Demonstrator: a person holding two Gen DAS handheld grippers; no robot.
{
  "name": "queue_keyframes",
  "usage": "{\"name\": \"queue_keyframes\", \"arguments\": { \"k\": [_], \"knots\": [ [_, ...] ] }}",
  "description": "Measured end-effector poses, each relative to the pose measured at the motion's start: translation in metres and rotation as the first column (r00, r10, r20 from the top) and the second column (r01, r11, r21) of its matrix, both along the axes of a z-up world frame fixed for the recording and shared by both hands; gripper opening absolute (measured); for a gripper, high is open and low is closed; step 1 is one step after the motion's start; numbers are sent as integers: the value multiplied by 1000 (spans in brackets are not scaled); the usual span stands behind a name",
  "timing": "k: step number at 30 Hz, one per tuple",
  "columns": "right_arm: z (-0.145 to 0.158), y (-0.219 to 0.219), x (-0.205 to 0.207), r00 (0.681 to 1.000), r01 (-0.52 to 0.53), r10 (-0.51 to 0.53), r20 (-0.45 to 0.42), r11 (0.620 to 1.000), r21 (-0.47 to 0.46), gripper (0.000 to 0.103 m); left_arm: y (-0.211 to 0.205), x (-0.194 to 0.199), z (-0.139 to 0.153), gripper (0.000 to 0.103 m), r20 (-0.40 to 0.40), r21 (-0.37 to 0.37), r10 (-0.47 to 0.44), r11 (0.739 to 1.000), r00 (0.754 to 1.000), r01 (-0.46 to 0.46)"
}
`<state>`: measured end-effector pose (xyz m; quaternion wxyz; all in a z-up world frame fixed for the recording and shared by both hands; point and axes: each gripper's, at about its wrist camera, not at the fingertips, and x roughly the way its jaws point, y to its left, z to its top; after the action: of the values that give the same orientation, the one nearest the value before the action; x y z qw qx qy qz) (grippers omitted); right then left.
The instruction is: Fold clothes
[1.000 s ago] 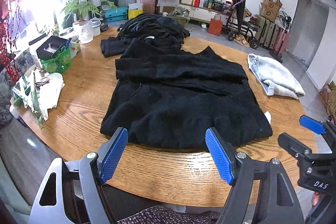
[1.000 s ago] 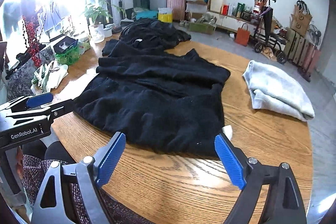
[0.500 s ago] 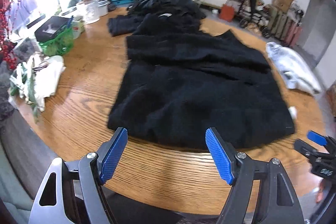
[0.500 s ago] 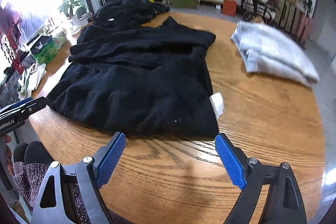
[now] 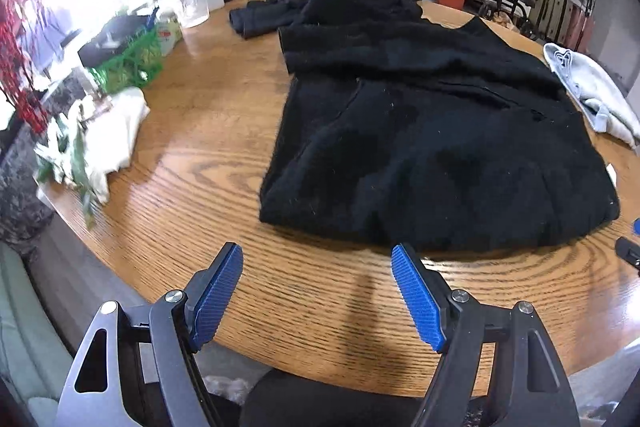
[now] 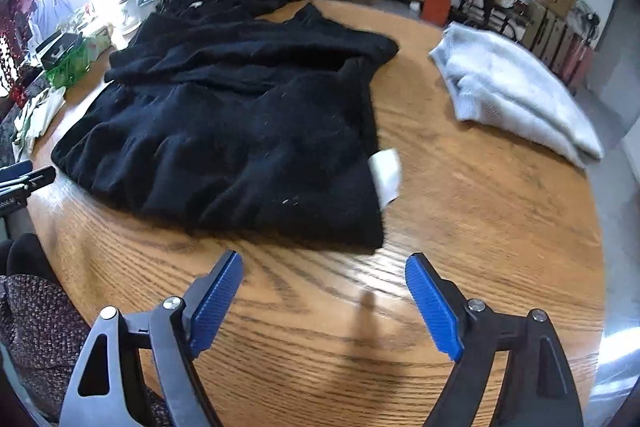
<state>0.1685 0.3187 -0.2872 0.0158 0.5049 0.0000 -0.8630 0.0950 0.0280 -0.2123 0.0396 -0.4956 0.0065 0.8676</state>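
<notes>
Both tongs are hanging wide apart and gripping nothing: left tongs (image 5: 316, 257) near the hem's left corner, right tongs (image 6: 324, 267) near the right one, probably lining up a hem fold. The black sweater (image 5: 432, 155) is lying flat on the tabletop (image 5: 208, 163), sleeves tucked across already.

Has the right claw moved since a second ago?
Yes. The right claw has moved forward toward the black garment; its near hem and the grey clothes now look closer.
</notes>
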Motion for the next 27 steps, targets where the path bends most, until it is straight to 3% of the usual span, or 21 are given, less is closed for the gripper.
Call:
{"name": "queue_keyframes", "arguments": {
  "k": [3, 5, 8, 12, 15, 22, 25, 27],
  "knots": [
    [-5, 12, -4, 998, 44, -36, 46, 983, -179, 86, -19, -1, -3, 77, 75, 217, 30, 975, 997, -46],
    [-7, 19, -5, 996, 77, -62, 63, 965, -252, 86, -33, -3, -6, 77, 117, 356, 58, 929, 991, -97],
    [-8, 30, -6, 991, 128, -110, 76, 946, -297, 87, -44, -8, -11, 77, 160, 458, 99, 874, 982, -163],
    [-16, 48, -11, 977, 212, -173, 129, 877, -431, 87, -48, -13, -20, 77, 209, 490, 153, 838, 966, -239],
    [-25, 59, -15, 963, 268, -206, 175, 817, -511, 86, -46, -18, -20, 77, 215, 486, 176, 834, 960, -262],
    [-26, 64, -29, 952, 306, -266, 152, 805, -508, 86, -47, -36, -19, 77, 217, 487, 226, 818, 949, -306],
    [-25, 66, -34, 950, 311, -281, 136, 808, -501, 83, -46, -43, -19, 77, 209, 461, 238, 832, 949, -310],
    [-24, 67, -38, 948, 315, -293, 123, 814, -488, 75, -42, -48, -18, 77, 195, 432, 250, 847, 948, -312]
  ]
}}
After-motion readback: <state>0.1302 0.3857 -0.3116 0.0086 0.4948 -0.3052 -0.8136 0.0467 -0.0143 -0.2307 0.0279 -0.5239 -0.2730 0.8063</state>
